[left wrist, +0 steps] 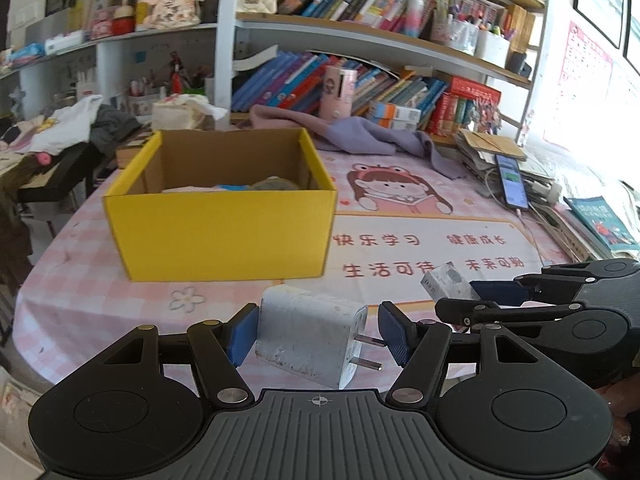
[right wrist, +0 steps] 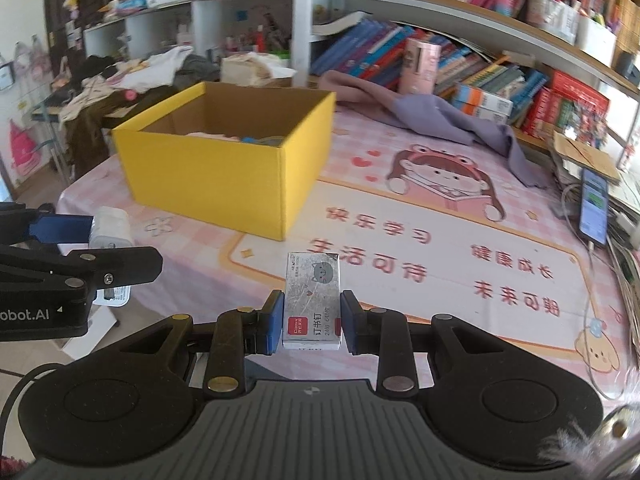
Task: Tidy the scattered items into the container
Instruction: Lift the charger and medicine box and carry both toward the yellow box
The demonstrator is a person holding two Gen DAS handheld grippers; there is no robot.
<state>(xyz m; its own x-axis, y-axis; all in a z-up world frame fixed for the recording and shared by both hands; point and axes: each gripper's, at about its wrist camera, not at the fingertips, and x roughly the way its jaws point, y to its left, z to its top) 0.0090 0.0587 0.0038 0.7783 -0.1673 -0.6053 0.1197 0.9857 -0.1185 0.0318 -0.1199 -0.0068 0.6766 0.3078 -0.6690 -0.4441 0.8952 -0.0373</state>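
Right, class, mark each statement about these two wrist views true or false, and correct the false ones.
1. The right tool grips a small staple box. True.
2. The yellow box is empty. False: several items already lie inside.
3. A white plug adapter sits between the left tool's fingers, prongs towards the right finger. True.
4. A purple cloth lies inside the yellow box. False: it lies on the table behind the box.
5. A phone lies on the stack of papers, screen lit. True.
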